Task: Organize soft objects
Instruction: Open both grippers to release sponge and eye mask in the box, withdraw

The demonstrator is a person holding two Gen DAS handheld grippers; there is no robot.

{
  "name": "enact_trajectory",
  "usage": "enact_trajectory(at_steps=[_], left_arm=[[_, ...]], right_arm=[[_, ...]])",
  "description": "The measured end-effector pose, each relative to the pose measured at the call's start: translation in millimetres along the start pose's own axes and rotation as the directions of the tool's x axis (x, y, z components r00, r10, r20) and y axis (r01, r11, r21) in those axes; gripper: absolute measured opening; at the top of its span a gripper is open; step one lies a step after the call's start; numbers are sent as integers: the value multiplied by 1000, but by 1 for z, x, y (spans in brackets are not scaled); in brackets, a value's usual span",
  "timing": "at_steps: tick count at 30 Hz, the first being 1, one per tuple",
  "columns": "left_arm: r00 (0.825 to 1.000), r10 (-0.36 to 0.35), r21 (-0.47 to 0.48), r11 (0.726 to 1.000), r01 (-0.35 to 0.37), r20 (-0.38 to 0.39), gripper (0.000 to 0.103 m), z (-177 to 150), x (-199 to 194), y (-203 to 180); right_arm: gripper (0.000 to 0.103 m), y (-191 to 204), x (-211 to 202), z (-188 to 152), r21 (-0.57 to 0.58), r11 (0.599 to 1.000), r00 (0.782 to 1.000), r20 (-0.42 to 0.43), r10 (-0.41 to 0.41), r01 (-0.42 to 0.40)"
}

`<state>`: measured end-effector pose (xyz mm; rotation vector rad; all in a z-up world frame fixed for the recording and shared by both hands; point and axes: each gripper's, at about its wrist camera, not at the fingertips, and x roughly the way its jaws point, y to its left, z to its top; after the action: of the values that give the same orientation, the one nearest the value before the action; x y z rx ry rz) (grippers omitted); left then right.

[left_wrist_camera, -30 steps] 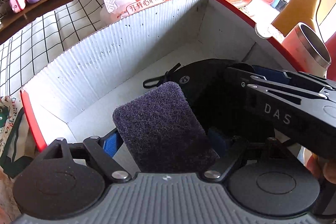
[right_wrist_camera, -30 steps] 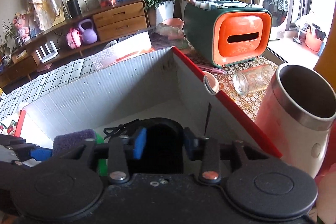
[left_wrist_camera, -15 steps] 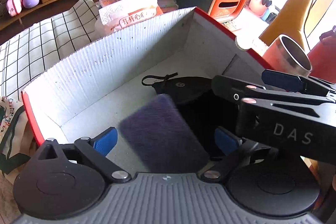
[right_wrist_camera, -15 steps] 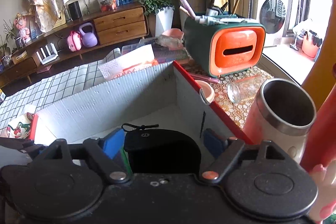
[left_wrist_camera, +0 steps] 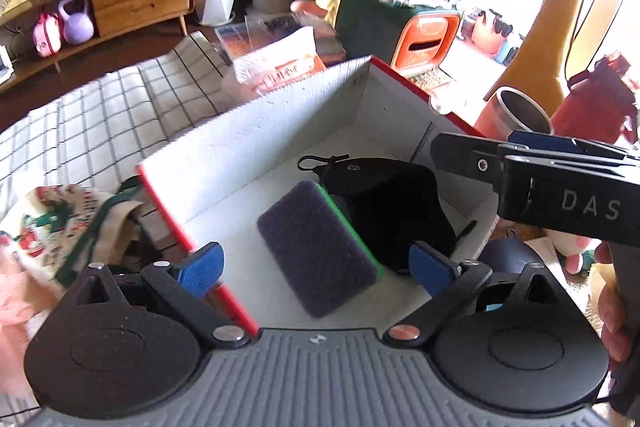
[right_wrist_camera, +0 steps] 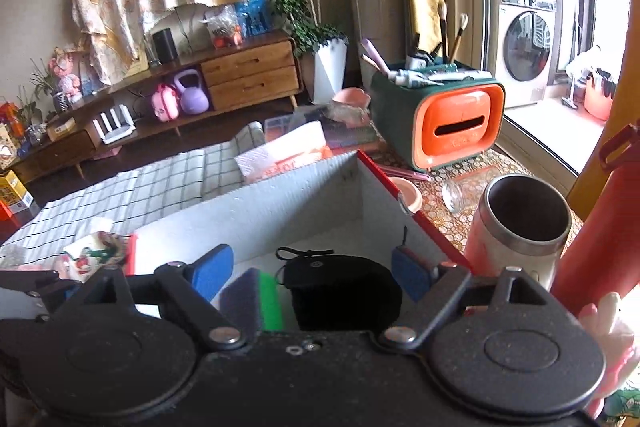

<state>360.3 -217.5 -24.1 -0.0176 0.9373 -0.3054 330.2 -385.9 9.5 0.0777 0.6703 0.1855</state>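
Sponge (left_wrist_camera: 318, 253) and black pouch (left_wrist_camera: 390, 205) lie side by side in the white box (left_wrist_camera: 256, 143), sponge's long axis running diagonally, directly below the left gripper (left_wrist_camera: 316, 267), right gripper (right_wrist_camera: 312, 273) over the pouch, both having just opened, empty.

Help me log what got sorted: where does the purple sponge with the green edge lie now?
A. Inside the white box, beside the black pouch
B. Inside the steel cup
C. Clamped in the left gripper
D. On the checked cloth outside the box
A: the sponge rests on the floor of the box, right next to the black pouch, with no pads pressing on it.
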Motion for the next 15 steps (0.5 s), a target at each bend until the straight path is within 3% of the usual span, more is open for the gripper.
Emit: enact_trajectory(at_steps=[15], left_arm=[[991, 59, -32, 998, -56, 118, 100, -50, -116, 52]], right_arm=[[89, 56, -61, -25, -12, 992, 991, 46, 125, -124]])
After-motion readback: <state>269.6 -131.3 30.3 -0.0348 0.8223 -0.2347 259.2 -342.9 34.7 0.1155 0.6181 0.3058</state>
